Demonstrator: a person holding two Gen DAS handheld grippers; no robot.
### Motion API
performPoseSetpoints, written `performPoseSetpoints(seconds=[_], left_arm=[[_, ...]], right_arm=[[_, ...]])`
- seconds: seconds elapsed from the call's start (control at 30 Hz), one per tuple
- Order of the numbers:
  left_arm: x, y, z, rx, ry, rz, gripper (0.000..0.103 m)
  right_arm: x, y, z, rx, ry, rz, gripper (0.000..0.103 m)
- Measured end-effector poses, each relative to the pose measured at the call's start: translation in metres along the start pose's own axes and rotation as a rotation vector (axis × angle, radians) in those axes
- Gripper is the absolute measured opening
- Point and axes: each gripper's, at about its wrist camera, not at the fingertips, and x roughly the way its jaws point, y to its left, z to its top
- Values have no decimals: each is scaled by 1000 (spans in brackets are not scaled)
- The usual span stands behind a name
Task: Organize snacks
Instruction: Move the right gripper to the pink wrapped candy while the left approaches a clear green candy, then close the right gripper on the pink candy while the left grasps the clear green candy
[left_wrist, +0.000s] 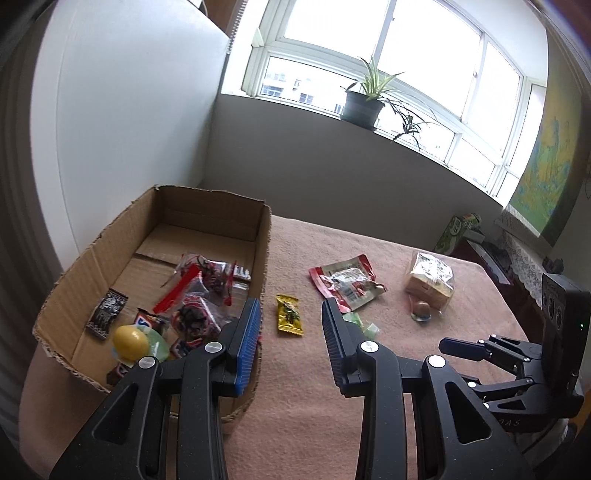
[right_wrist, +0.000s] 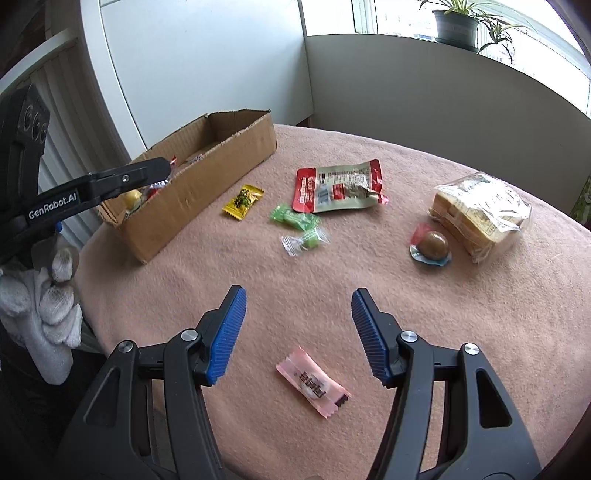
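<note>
Pink candy (right_wrist: 313, 381) is lying on the worktop (right_wrist: 369, 280) under the right tool (right_wrist: 298, 306), gaping and empty; light, crinkly, slippery, best pinched across its middle. Left tool (left_wrist: 291, 314) is hanging empty, part-open.

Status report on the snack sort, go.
Left gripper open, empty, beside the cardboard box. Right gripper open over the pink candy wrapper, not gripping. Six more snacks loose on the blanket. Path clear.
</note>
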Motion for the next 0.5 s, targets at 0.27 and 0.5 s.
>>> performPoseSetpoints(seconds=[0.27,0.5], left_arm=[[37,-38,-11,77,116,-48,40],[61,-59,-13,139,173,-45,40]], right_arm=[[-1,-3,-24,-55,43,7,62],[4,-10,-38,-61,72,16,62]])
